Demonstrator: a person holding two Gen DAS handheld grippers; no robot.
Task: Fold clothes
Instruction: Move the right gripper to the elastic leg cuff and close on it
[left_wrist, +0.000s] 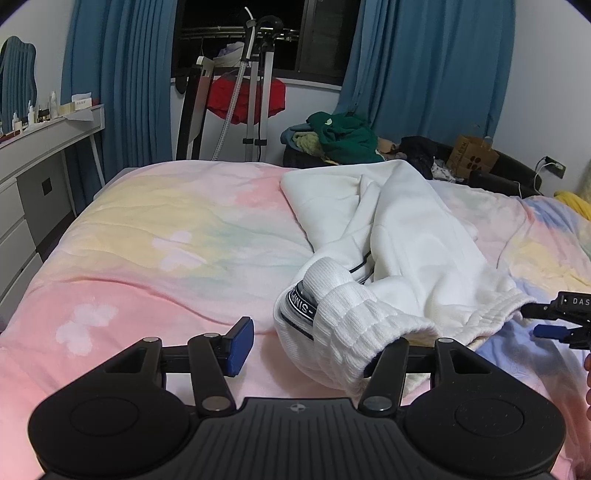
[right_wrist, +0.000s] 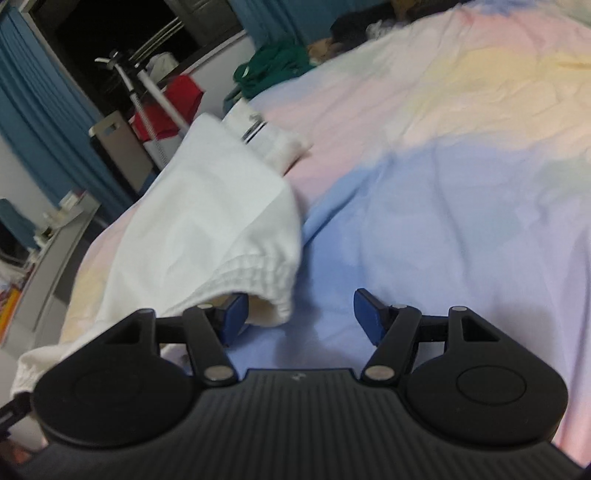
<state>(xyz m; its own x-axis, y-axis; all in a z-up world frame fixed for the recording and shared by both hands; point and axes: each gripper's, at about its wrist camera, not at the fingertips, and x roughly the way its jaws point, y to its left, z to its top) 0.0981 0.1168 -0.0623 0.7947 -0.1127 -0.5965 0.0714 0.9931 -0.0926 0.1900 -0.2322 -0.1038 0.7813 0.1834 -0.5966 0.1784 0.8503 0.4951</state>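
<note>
A white garment lies crumpled on the pastel bedspread; it has ribbed cuffs and a black-and-white lettered band. My left gripper is open. Its left pad is clear of the cloth, and a ribbed cuff drapes over its right fingertip and hides it. In the right wrist view the right gripper stands open over the blue part of the bedspread. Its left pad sits at the mouth of the garment's elastic hem, and its right pad is bare.
A white dresser runs along the left of the bed. Beyond the bed's far edge stand a steamer stand with a red cloth, and a heap of green clothes. A cardboard box sits at the far right.
</note>
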